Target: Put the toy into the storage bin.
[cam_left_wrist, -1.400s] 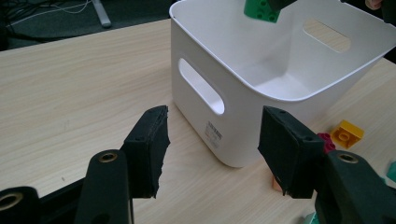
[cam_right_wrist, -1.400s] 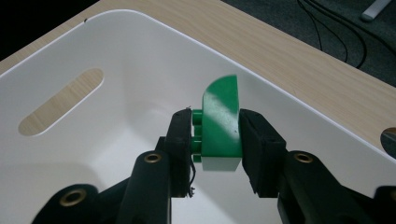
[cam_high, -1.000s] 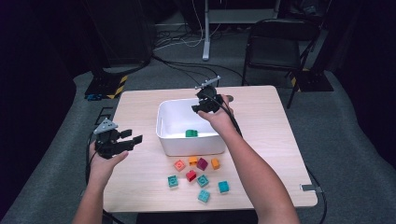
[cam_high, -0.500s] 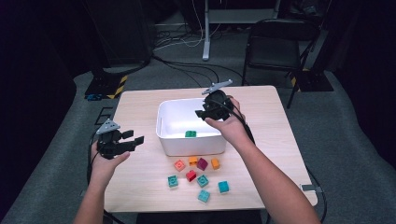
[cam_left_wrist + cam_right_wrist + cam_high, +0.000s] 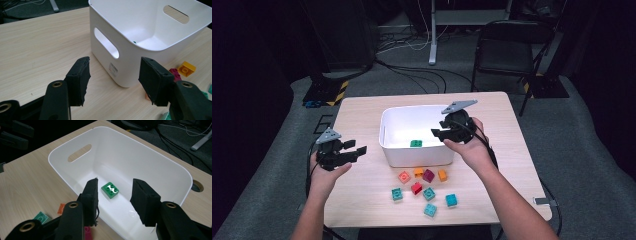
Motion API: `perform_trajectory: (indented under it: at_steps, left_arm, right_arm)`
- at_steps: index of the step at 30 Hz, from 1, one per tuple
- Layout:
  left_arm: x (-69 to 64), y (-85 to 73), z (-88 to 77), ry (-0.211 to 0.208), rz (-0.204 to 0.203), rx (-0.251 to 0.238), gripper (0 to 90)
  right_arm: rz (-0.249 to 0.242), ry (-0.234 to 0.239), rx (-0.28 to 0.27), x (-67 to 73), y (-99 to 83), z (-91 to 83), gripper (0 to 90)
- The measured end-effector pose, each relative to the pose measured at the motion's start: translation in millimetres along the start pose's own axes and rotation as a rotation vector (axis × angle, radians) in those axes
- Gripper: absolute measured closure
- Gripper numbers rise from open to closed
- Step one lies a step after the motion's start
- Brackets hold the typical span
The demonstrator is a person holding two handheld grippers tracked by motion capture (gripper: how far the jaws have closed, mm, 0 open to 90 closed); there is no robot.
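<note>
Right gripper view: green brick [image 5: 110, 189], square, four studs on top with a white glint between them, flat on the floor of the white bin [image 5: 160, 165]. Right gripper [image 5: 113, 195] above the bin, jaws just been opening, nothing between them. Left gripper [image 5: 113, 75] released, empty, beside the bin's handle slot. Loose bricks [image 5: 424, 187] near the bin's front wall, perhaps eight.

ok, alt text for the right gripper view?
The right claw hangs open above a white plastic bin holding one green studded toy brick. The bin stands on a light wooden table.
</note>
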State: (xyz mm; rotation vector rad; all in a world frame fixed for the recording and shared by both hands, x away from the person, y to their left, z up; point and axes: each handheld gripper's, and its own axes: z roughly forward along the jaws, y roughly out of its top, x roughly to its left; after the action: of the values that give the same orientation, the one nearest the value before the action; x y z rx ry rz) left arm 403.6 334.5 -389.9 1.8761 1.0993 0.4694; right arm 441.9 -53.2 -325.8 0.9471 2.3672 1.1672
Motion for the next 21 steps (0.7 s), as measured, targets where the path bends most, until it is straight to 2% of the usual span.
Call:
perform_trajectory:
  at_steps: [6,16,21]
  left_arm:
    - [-0.1,-0.1,-0.3,0.002,-0.002,0.000,41.7]
    - [-0.6,-0.1,-0.7,0.001,-0.002,0.002,41.7]
    - [-0.8,-0.1,-0.7,0.001,0.000,0.000,41.7]
  right_arm:
    - [0.013,0.013,-0.016,5.8,-12.0,-9.1,56.8]
    - [-0.050,-0.013,-0.028,25.1,-31.5,-14.7,56.4]
    - [-0.036,0.000,-0.030,28.4,-40.3,-14.1,56.2]
